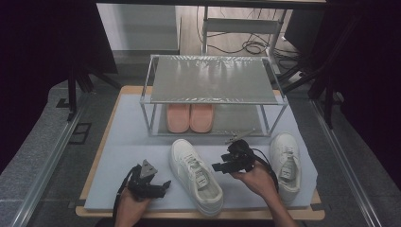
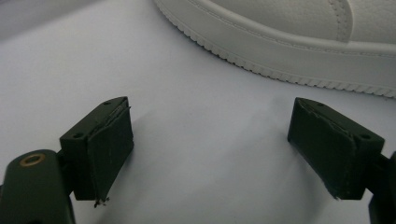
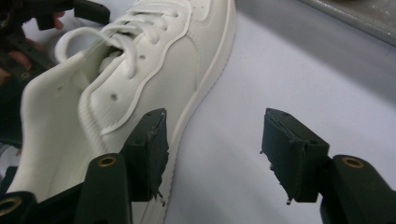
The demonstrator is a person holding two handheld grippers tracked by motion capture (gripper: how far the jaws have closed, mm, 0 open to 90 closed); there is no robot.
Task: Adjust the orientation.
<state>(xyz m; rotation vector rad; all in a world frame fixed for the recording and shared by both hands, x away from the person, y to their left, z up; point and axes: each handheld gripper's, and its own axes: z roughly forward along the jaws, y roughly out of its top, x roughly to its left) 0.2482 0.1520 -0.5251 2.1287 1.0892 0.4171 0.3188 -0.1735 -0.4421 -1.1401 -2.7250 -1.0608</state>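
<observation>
High view: the right gripper (image 1: 235, 161) hangs just right of the near white shoe (image 1: 196, 176), jaws apart with nothing between them, apparently clear of its side. Left of that shoe, the left gripper (image 1: 150, 185) rests on the mat (image 1: 123, 156), jaws wide and empty.

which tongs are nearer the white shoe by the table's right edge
Right. The right tongs sit just left of that shoe; the left tongs are beyond the middle shoe.
</observation>
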